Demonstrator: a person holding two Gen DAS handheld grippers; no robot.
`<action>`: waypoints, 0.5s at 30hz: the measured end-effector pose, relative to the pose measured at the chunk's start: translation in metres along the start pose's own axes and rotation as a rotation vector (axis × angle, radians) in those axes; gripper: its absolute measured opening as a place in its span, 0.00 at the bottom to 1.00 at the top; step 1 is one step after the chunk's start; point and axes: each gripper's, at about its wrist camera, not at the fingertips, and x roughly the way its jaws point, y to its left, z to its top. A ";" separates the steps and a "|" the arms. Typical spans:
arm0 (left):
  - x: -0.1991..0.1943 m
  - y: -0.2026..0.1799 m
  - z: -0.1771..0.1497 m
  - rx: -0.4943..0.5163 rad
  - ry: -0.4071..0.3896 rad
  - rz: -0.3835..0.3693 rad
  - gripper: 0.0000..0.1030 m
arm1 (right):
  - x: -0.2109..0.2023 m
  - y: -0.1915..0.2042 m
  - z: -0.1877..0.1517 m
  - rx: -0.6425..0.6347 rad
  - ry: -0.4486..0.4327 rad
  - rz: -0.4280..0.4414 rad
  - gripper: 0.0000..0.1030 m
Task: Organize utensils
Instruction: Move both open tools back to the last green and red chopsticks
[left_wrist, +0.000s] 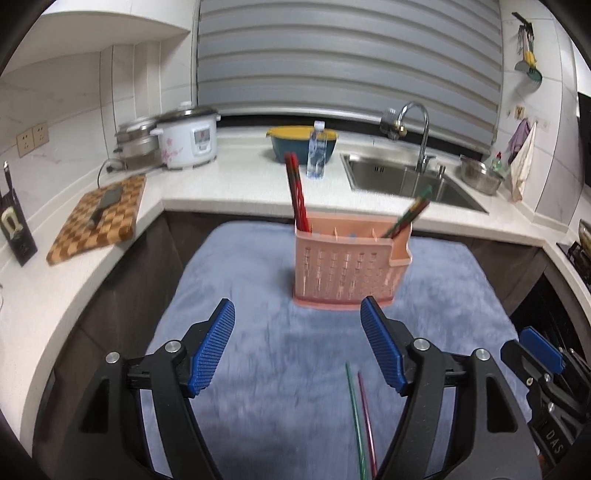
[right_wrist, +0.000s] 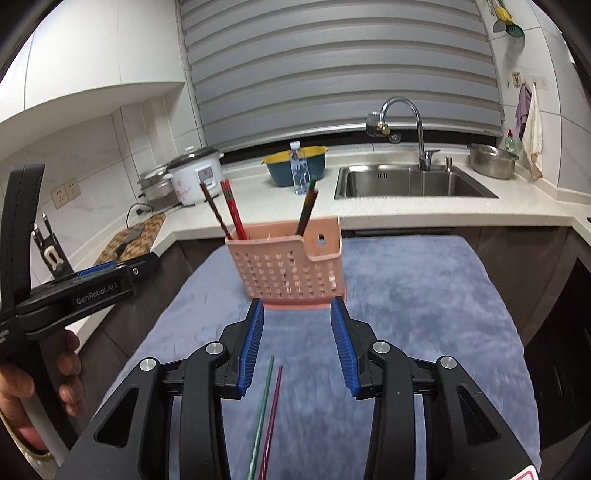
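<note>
A pink slotted utensil basket (left_wrist: 343, 269) (right_wrist: 288, 266) stands upright on a blue-grey cloth (left_wrist: 240, 266) (right_wrist: 424, 295). Red chopsticks (left_wrist: 297, 195) (right_wrist: 232, 210) lean in its left end, and a green-and-red pair (left_wrist: 408, 216) (right_wrist: 307, 210) leans in its right end. One green chopstick (left_wrist: 354, 413) (right_wrist: 263, 406) and one magenta chopstick (left_wrist: 366, 424) (right_wrist: 272, 413) lie loose on the cloth, close to the cameras. My left gripper (left_wrist: 297, 306) is open and holds nothing, short of the basket. My right gripper (right_wrist: 297, 305) is open too, and the loose pair lies on the cloth below its fingers.
A worktop runs around the cloth, with a checkered cutting board (left_wrist: 99, 218) bearing a knife, a rice cooker (left_wrist: 186, 138), a yellow-rimmed bowl (left_wrist: 301, 142), a water bottle (left_wrist: 317, 151) and a sink (left_wrist: 406, 181). A hand (right_wrist: 37, 387) holds the left tool.
</note>
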 end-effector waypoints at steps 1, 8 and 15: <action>0.000 0.000 -0.006 -0.001 0.008 0.000 0.65 | 0.000 0.000 -0.006 -0.001 0.010 -0.003 0.36; 0.001 0.000 -0.041 -0.002 0.071 0.006 0.65 | -0.001 0.002 -0.055 -0.027 0.104 -0.018 0.36; -0.002 0.003 -0.072 0.000 0.125 0.010 0.65 | -0.001 0.006 -0.096 -0.033 0.184 -0.010 0.36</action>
